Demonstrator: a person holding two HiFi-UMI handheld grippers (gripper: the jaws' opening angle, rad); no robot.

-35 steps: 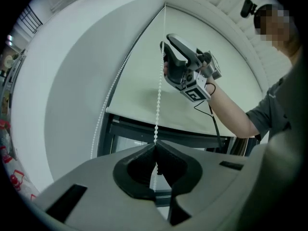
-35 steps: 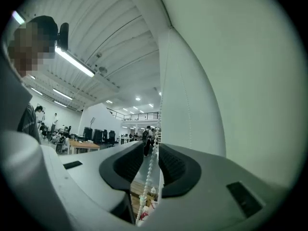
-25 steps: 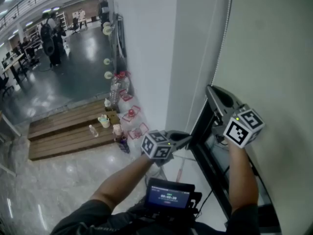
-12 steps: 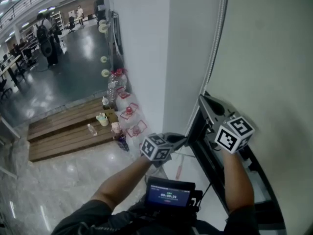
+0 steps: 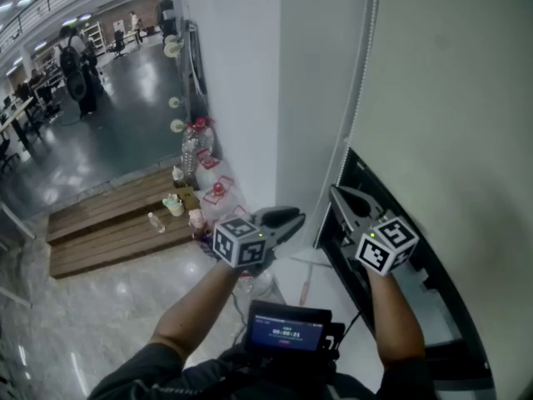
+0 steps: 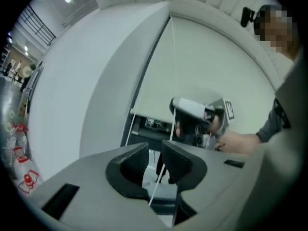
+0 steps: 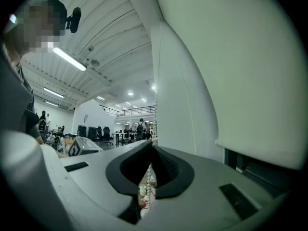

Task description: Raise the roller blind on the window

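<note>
The pale roller blind (image 5: 450, 98) covers the window on the right; below its bottom edge the dark window frame (image 5: 416, 261) shows. A white bead chain (image 5: 360, 65) hangs along the blind's left side. My right gripper (image 5: 335, 193) is low beside the frame and shut on the chain (image 7: 144, 191), whose beads run between its pads. My left gripper (image 5: 293, 219) is to the left of it and a little lower. Its jaws (image 6: 155, 150) are opening. The chain (image 6: 157, 184) passes through the gap without being pressed.
A white wall pillar (image 5: 241, 73) stands left of the window. On the floor below it are water jugs (image 5: 208, 152) and wooden pallets (image 5: 117, 219) with small bottles. A screen device (image 5: 287, 332) hangs at the person's chest. People stand far off in the hall (image 5: 79, 57).
Both grippers have come down, the right one still closed on the chain. The left gripper has shifted left and its jaws have parted.
</note>
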